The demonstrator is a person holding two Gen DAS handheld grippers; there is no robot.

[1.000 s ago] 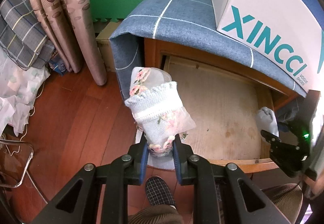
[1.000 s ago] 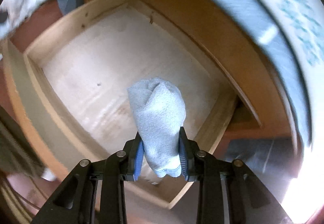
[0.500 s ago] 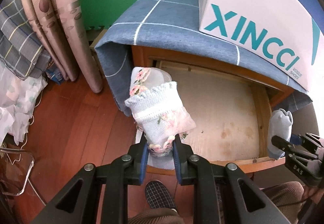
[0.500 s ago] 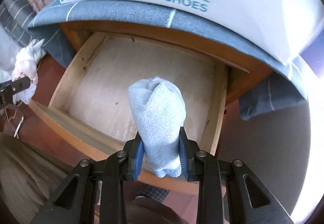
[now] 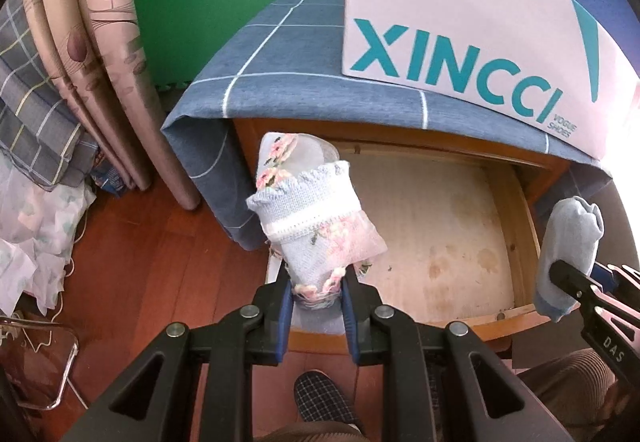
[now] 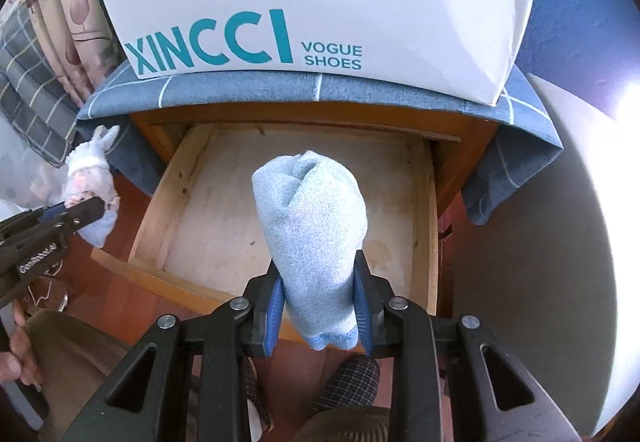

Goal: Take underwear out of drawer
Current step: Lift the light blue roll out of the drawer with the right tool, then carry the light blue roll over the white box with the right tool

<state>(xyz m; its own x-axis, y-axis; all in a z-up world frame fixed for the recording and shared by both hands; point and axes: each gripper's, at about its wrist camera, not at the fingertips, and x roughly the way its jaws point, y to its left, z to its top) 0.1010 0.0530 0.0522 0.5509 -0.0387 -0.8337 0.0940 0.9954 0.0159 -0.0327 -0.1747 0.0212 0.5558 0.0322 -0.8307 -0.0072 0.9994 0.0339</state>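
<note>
Left gripper point(image 5: 317, 292), jaws clamped on the lower end of a rolled floral bundle point(image 5: 314, 226) that stands up and forward from the pads. Right gripper point(image 6: 319, 308), jaws clamped on the lower end of a plain blue roll point(image 6: 314, 238), likewise standing forward of the pads. Both pieces of underwear are clear of the drawer point(image 6: 156, 238), which lies open just beyond and below each claw, its floor bare. Beyond the drawer, on the cloth-covered cabinet top point(image 5: 280, 74), sits a white shoe box point(image 6: 320, 2). Probable risks: each roll is pinched near one end only, so a loosened squeeze or a sharp swing could let it slide out and drop to the floor or back into the drawer; the floral bundle's loose outer layer may unroll; either claw, carried forward, could strike the box.
</note>
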